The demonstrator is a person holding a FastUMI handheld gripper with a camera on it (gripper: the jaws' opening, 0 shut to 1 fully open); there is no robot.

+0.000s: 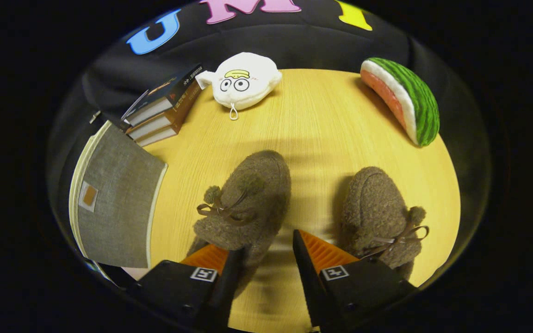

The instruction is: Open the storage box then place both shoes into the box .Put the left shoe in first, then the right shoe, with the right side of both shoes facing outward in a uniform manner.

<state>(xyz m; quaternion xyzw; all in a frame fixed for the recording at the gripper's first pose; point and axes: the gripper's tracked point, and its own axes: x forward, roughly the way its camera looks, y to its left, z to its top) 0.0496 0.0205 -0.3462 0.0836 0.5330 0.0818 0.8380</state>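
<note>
On the counter point(322, 120), a pale wood-grain top, the following are laid out.

Left shoe point(248, 203): brown, fuzzy, with a pompom and a thin bow lace; it lies just ahead of the jaws, its heel end running down between them and against the left finger. The toe points away toward the far side.

Right shoe point(380, 210): same make, with its bow and pompom on the outer side; it sits beside the right finger and just beyond it, apart from the left shoe, with bare counter between the two.

Box point(116, 199): grey fabric, pale trim, a small tag on its face; it stands to the left of the left shoe, lid closed.

Books point(162, 111): a stack of three, beyond the box at the far left.

Plush point(243, 81): white, with cartoon eyes, at the far edge next to the books.

Watermelon slice point(403, 99): a soft toy, at the far right, well apart from the shoes.

Gripper point(269, 252): jaws spread wide, not pinching anything; whether the left finger touches the left shoe I cannot tell.
</note>
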